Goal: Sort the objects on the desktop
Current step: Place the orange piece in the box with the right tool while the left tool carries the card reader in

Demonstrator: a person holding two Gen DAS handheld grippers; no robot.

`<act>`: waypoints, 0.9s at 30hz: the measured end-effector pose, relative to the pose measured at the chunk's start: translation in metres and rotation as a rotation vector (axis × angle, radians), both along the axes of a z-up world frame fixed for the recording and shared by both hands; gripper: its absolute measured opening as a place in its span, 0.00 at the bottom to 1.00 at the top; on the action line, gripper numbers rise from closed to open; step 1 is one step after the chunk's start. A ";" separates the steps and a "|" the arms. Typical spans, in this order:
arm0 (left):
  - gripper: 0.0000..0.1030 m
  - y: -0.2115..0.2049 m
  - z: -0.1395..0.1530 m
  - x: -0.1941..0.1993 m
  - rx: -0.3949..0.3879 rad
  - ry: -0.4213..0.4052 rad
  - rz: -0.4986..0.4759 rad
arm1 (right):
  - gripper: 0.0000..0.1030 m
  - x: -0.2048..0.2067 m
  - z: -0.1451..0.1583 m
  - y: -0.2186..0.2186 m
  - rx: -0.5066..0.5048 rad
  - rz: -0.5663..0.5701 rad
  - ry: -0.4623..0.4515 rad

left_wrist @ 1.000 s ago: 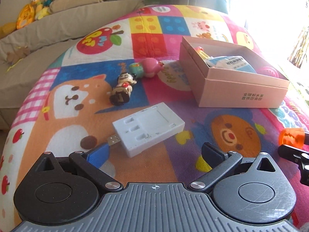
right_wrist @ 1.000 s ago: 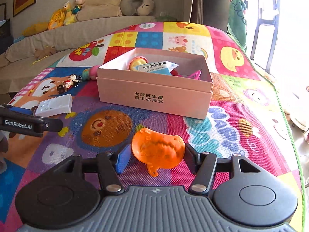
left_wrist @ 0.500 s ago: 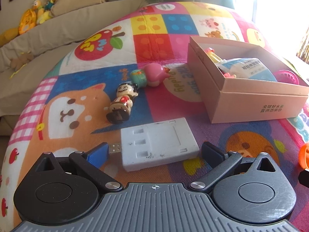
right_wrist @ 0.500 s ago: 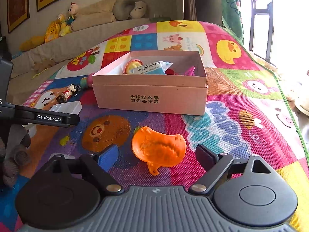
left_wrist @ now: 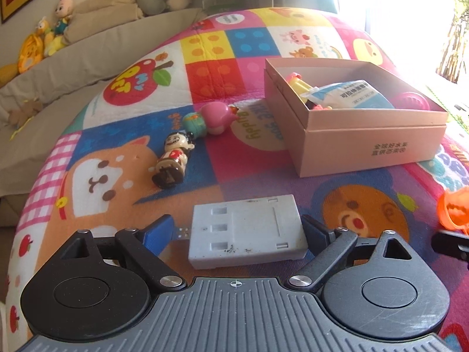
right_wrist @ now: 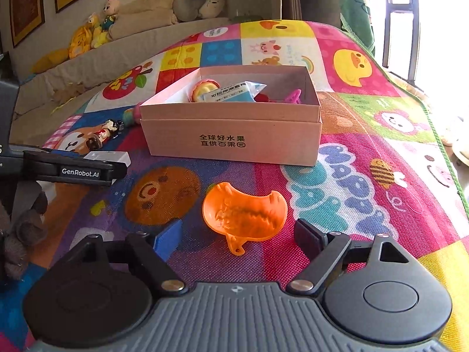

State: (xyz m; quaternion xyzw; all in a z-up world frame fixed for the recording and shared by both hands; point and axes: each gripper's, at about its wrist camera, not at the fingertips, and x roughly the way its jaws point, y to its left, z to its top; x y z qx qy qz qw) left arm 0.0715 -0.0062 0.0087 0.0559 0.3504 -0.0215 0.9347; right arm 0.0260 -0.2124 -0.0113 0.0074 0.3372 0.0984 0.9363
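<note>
My left gripper (left_wrist: 236, 231) is open around a white USB charger block (left_wrist: 246, 230) that lies flat on the colourful play mat; the right finger (left_wrist: 315, 230) is at its right end and the blue left pad (left_wrist: 156, 233) stands a little off its plug end. My right gripper (right_wrist: 239, 236) is open, with an orange shell-shaped mould (right_wrist: 244, 212) lying on the mat between its fingers, untouched. The pink cardboard box (left_wrist: 366, 143) stands behind, also in the right wrist view (right_wrist: 231, 140), holding a blue-white packet (left_wrist: 351, 95) and small toys.
A small figurine (left_wrist: 173, 161) and a pink-green toy (left_wrist: 209, 120) lie on the mat left of the box. The left gripper shows in the right wrist view (right_wrist: 73, 170) at the left. A sofa with plush toys (right_wrist: 96, 29) runs along the back. The mat's edge drops off at the right.
My left gripper has moved forward until the white charger lies between its fingers. My right gripper has opened and let go of the orange mould, which now rests on the mat.
</note>
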 end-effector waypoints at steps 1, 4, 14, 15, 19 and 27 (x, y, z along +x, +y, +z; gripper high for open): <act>0.92 0.000 0.001 -0.010 -0.001 -0.001 -0.016 | 0.73 0.001 0.000 0.000 -0.005 -0.006 -0.002; 0.92 0.000 0.003 -0.035 -0.004 -0.006 -0.042 | 0.57 0.005 0.002 0.005 -0.055 -0.035 -0.020; 0.92 0.010 0.055 -0.069 -0.077 -0.132 -0.109 | 0.55 -0.007 0.078 -0.011 -0.047 0.049 -0.101; 0.92 0.005 0.069 -0.067 -0.085 -0.176 -0.133 | 0.55 -0.011 0.096 -0.016 -0.042 0.051 -0.149; 0.92 -0.024 0.110 -0.040 -0.107 -0.298 -0.239 | 0.55 -0.013 0.161 -0.040 -0.005 0.021 -0.305; 0.96 -0.090 0.125 0.061 -0.068 -0.308 -0.359 | 0.54 0.022 0.186 -0.065 0.028 -0.063 -0.315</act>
